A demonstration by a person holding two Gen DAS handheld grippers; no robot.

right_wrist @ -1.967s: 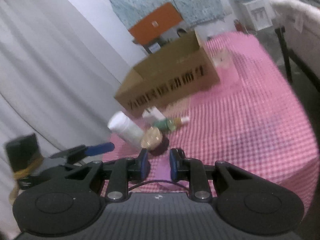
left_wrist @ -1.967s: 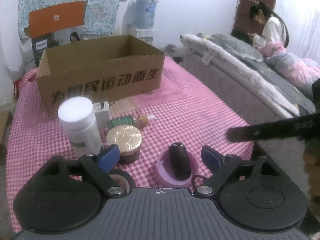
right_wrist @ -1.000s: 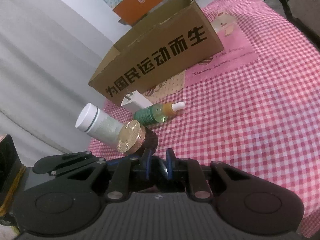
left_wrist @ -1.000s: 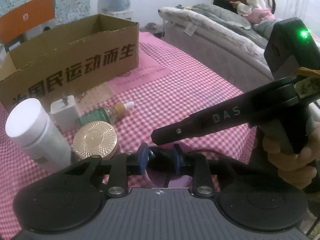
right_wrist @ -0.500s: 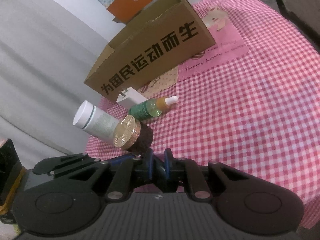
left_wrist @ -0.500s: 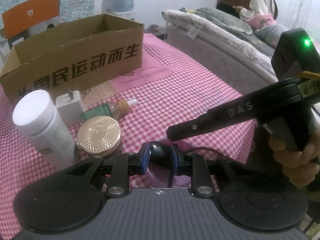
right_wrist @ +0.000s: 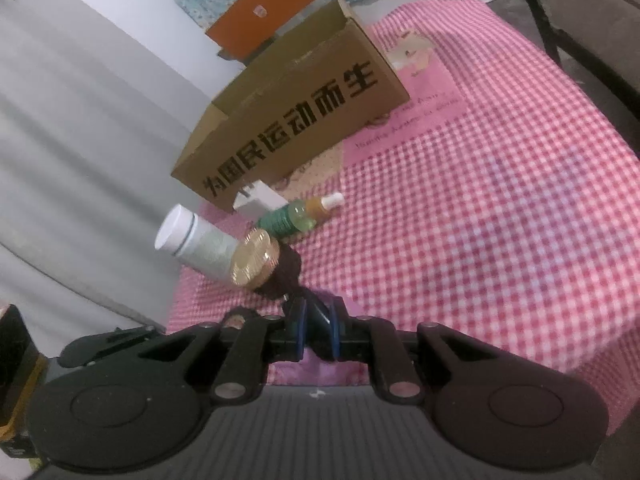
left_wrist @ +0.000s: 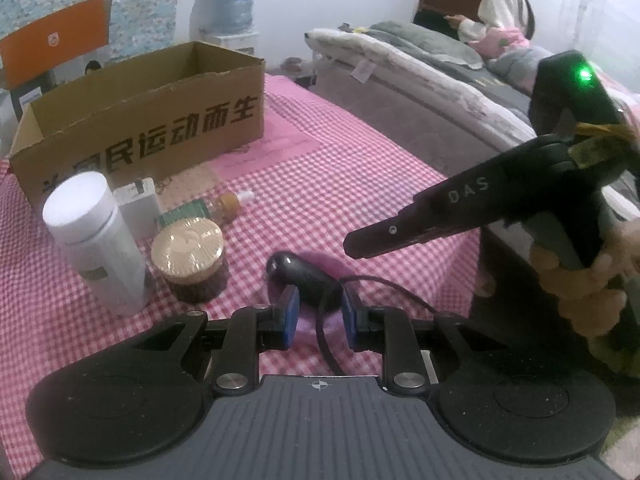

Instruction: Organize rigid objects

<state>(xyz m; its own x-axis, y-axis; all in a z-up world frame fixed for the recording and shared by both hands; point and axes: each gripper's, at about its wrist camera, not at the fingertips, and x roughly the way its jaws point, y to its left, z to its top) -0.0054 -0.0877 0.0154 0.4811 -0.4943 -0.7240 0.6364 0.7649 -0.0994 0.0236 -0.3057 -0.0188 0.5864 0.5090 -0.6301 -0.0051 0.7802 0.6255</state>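
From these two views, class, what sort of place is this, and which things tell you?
Probably a bedroom or lived-in room at home: a bed with rumpled bedding, a water dispenser by the wall, and a table under a pink checked cloth bearing a cardboard box.

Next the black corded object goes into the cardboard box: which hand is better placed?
Left, probably: the left gripper clamps the black corded object, with the cardboard box ahead. What the right gripper holds is unclear.
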